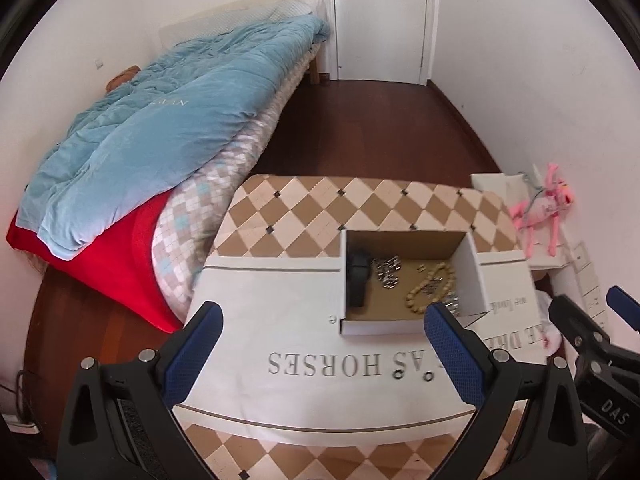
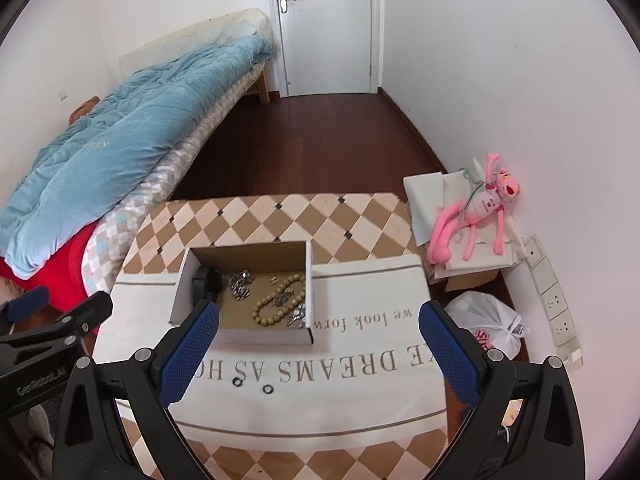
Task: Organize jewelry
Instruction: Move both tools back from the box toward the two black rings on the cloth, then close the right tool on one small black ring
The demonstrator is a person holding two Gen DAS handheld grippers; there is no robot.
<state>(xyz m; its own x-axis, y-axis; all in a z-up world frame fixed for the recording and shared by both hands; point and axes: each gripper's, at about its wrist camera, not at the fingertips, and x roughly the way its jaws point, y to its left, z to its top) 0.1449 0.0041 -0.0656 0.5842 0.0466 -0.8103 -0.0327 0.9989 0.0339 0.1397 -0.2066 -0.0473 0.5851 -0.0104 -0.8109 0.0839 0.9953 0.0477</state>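
An open cardboard box stands on a white cloth with grey lettering. Inside it lie a black watch, a silver chain pile and a wooden bead bracelet. Two small dark rings rest on the cloth in front of the box. My left gripper hovers open just before the box, nothing between its fingers. My right gripper is open too, above the cloth to the box's right.
The cloth covers a checked table. A bed with a blue quilt stands to the left. A pink plush toy and a white plastic bag lie at the right wall.
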